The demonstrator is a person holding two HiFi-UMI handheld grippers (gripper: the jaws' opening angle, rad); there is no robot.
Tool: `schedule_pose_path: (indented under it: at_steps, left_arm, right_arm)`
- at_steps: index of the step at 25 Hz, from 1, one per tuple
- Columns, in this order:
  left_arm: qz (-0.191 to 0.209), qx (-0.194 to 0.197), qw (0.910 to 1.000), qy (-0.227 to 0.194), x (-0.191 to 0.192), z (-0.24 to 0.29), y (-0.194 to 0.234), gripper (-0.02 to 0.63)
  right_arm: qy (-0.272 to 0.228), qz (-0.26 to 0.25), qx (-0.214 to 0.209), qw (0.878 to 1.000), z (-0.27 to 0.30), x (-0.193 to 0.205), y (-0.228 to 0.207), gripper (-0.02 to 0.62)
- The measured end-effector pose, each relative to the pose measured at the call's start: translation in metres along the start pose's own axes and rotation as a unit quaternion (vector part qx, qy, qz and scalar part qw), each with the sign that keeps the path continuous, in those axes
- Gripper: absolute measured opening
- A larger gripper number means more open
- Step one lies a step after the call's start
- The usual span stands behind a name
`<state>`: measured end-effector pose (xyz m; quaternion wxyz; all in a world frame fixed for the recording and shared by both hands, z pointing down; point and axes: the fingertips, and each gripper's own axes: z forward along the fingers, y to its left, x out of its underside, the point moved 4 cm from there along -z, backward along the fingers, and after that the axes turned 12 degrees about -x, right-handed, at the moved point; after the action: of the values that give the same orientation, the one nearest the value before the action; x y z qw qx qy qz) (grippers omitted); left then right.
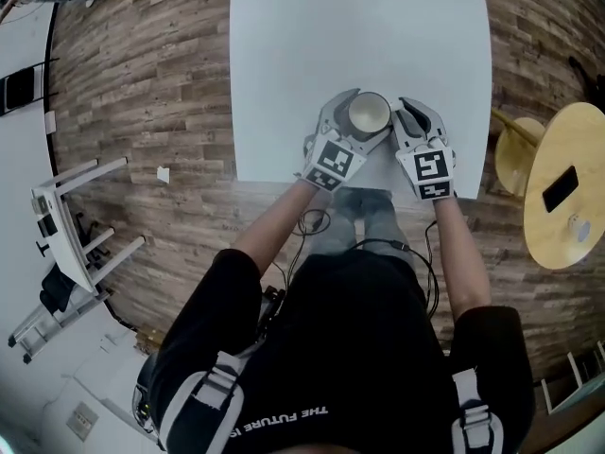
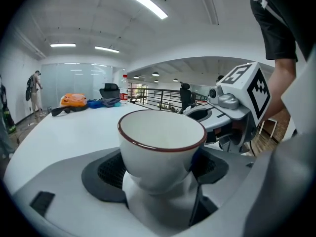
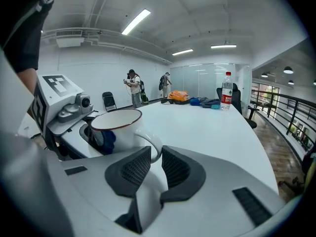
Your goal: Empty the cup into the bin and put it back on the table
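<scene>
clamping ceramic cup [image 2: 161, 139] by the body in left tool [image 2: 158, 168] | pinching its handle [image 3: 155, 151] in right tool [image 3: 156, 166] | guessing stiff, slick, chippable, lightish | sticking with handle grip tbh

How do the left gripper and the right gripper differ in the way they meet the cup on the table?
The left gripper's jaws stand wide, clasping the body of the cup; the right gripper's jaws stand narrow, on its handle. The left gripper sits at the cup's left, the right gripper at its right. Both meet the same cup on the white table.
</scene>
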<state>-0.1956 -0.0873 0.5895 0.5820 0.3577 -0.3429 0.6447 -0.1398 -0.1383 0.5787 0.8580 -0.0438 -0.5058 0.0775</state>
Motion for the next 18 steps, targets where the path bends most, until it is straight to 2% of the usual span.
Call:
schedule_pose_path:
  at_steps: [5,10,15,18]
  left_arm:
    - [-0.003,0.026,0.9995,-0.018,-0.008,-0.014,0.010,0.400]
    - [0.001,0.055,0.9980,-0.031,-0.041,-0.051,0.013,0.400]
    - [0.010,0.052,0.9973,-0.052,-0.088,-0.111,0.017,0.399]
    - [0.005,0.040,0.9971,-0.065,-0.109,-0.151,0.021,0.400]
  right_arm:
    - [-0.021,0.001,0.017,1.000,-0.002,-0.013,0.013,0.072]
    - [-0.063,-0.059,0.041,0.995,-0.024,-0.059,0.037,0.074]
    - [-0.116,-0.038,0.018,0.992,-0.052,-0.113,0.071,0.061]
    - [-0.148,-0.049,0.004,0.988,-0.065,-0.143,0.098,0.060]
